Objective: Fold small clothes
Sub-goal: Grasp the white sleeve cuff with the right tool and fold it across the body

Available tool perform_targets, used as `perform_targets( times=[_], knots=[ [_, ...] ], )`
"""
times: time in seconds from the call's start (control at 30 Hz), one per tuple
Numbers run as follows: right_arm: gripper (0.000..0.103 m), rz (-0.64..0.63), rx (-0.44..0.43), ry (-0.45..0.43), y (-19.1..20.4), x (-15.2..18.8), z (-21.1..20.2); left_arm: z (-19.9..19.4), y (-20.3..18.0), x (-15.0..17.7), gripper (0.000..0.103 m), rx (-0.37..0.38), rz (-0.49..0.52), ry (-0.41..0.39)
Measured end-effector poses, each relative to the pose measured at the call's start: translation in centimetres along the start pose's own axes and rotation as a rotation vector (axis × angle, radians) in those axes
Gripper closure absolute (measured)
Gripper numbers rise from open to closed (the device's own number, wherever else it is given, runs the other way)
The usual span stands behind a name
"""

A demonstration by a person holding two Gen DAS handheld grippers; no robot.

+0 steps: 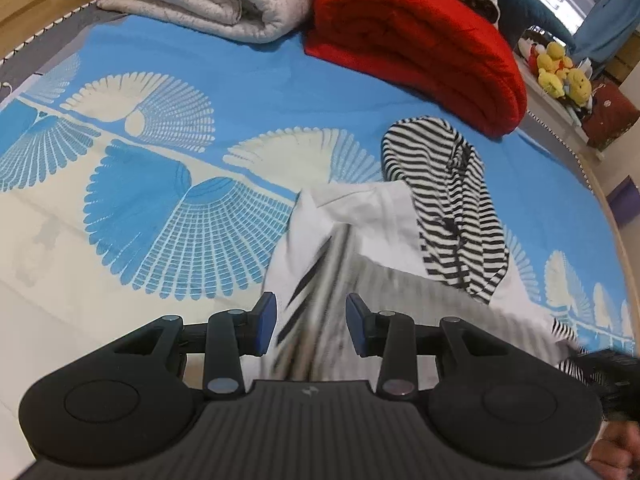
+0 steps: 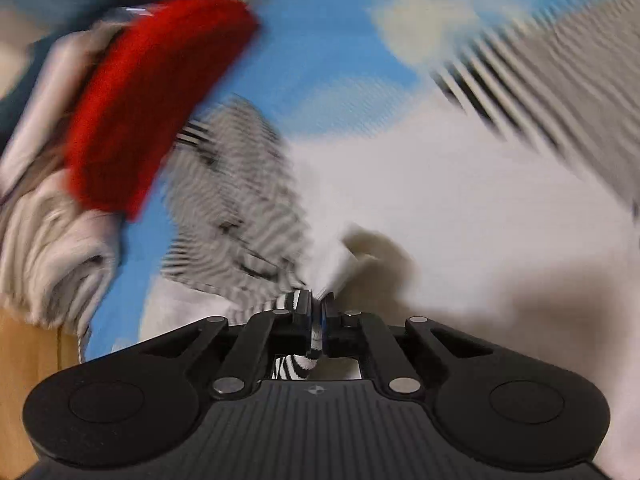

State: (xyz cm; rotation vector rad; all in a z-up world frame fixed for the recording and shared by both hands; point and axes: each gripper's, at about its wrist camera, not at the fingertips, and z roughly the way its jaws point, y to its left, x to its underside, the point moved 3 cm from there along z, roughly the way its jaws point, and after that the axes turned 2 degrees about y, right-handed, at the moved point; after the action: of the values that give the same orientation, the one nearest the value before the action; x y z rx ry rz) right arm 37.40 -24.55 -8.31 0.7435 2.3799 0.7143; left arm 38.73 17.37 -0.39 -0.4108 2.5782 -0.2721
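The striped garment (image 1: 448,208), black-and-white knit with a plain white part, lies crumpled toward the bed's (image 1: 248,76) right edge, just in front of the red blanket (image 1: 412,40); it looks light, limp and prone to bunching, so I judge a hem or corner the best place to pinch it. The right gripper (image 2: 318,304) has its fingers closed tight on a striped fold, while the left gripper (image 1: 310,322) hovers partly open over the cloth, its fingers (image 1: 266,318) straddling a raised ridge without pressing it
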Motion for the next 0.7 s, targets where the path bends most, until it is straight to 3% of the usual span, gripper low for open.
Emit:
perform_targets(
  times=[0.13,0.2,0.3,0.37,0.43,0.53,0.63,0.7],
  knots=[
    [0.099,-0.201,-0.025,-0.192,2.3,-0.7,-4.9,0.6,0.1,0.3,0.061,-0.005,0.012,0.013],
    [0.099,-0.178,0.100,-0.176,0.3,-1.4,-4.3,1.0,-0.2,0.6,0.061,-0.001,0.023,0.025],
    [0.099,-0.097,0.392,-0.093,-4.5,-1.9,-2.3,1.7,-1.0,1.2,0.061,0.008,0.049,0.045],
    [0.096,-0.037,0.453,-0.094,-6.5,-2.2,-2.4,2.4,-1.8,1.8,0.061,0.019,0.085,0.064],
    [0.096,-0.040,0.450,-0.127,-6.6,-2.7,-2.8,3.1,-2.6,2.6,0.061,0.024,0.126,0.086],
    [0.096,-0.072,0.335,-0.171,-5.8,-3.2,-3.4,4.6,-3.1,4.2,0.061,0.034,0.177,0.133],
    [0.096,-0.061,0.167,-0.051,-5.8,-2.8,-1.6,6.7,-2.5,6.0,0.061,0.000,0.188,0.195],
    [0.096,-0.048,0.168,0.054,-6.7,-2.2,0.0,8.2,-1.7,7.1,0.061,-0.042,0.181,0.242]
  ],
)
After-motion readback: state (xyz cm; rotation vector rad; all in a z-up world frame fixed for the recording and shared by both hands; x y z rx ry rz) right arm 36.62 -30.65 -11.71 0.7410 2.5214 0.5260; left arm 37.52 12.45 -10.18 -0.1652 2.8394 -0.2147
